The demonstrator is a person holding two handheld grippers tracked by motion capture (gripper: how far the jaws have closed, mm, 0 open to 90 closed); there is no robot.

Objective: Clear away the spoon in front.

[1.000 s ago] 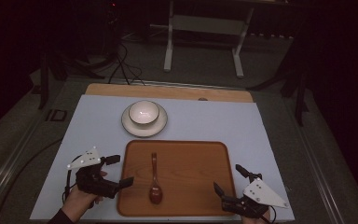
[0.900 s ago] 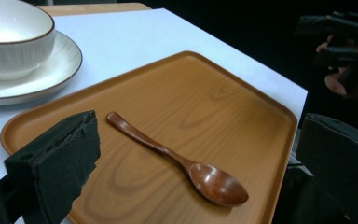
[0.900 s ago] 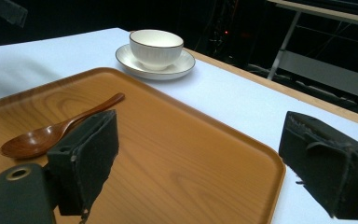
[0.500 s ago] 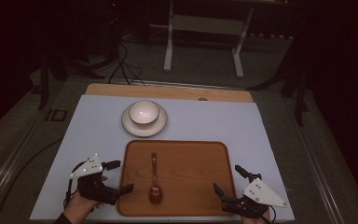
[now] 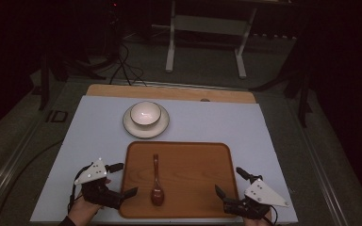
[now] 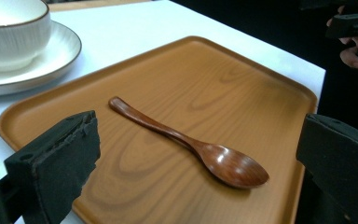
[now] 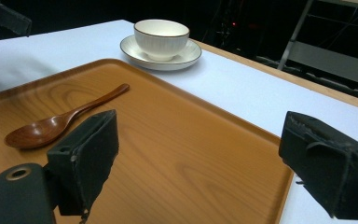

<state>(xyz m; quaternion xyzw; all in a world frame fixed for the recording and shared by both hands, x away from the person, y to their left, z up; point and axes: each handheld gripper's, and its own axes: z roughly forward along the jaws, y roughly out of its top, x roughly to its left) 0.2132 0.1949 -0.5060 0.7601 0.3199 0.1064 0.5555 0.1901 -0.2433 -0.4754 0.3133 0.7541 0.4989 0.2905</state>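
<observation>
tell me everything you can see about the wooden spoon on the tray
The spoon is dark brown, glossy wood in one piece: a slim, slightly curved handle widening into an oval bowl. It lies flat, bowl facing up and empty, left of centre on the wooden tray, handle pointing toward the far edge, bowl toward the person. It rests on the tray alone; the left claw stands open nearby without touching it.
</observation>
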